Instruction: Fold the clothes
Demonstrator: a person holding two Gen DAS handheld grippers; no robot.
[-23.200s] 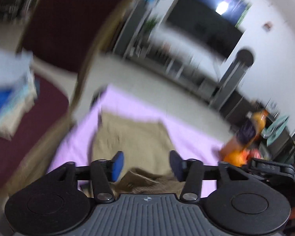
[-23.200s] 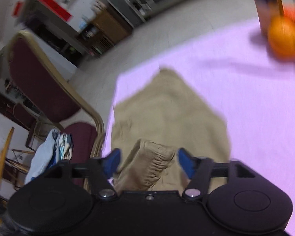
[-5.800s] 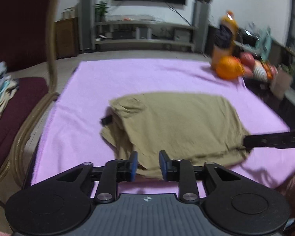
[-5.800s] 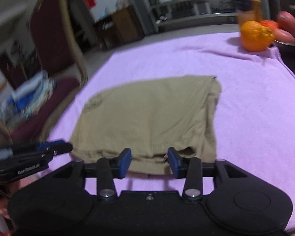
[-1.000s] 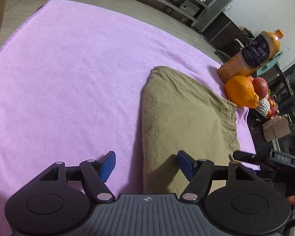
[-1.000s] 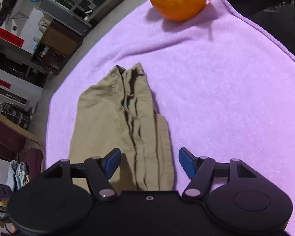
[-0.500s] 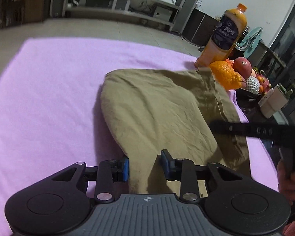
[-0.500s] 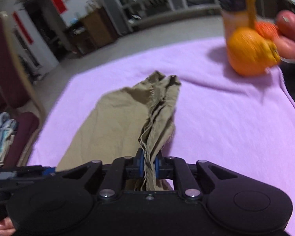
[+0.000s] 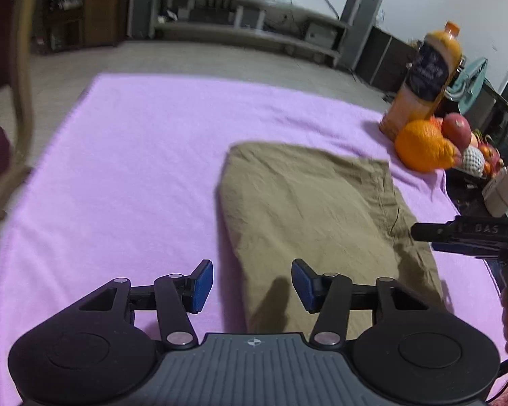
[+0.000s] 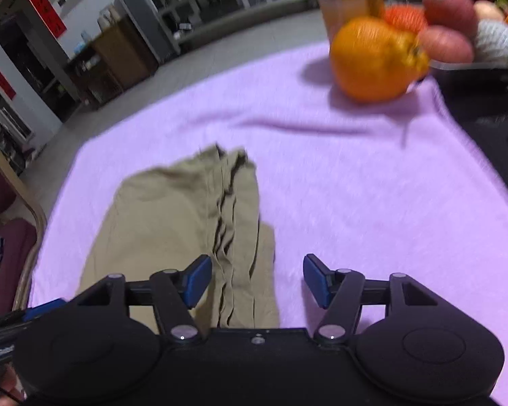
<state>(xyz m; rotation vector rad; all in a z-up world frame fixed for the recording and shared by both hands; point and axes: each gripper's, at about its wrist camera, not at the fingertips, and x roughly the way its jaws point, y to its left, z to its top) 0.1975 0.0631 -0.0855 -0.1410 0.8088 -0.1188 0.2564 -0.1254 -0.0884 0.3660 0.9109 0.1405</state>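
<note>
Now the folded khaki garment (image 9: pixel 315 209) lies on the purple cloth (image 9: pixel 135 155), its long axis running toward twelve o'clock from both tools. From the left gripper (image 9: pixel 250 286) it sits at one o'clock; from the right gripper (image 10: pixel 255 280), at eleven and nearer. Both sets of jaws are opening, with nothing pinched.

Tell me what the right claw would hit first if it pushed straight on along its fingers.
Most likely the folded khaki garment: its layered right edge lies just past the right claw, whose jaws are opening with nothing between the pads. Depth is unclear, so it might land on the purple cloth beside that edge.
</note>
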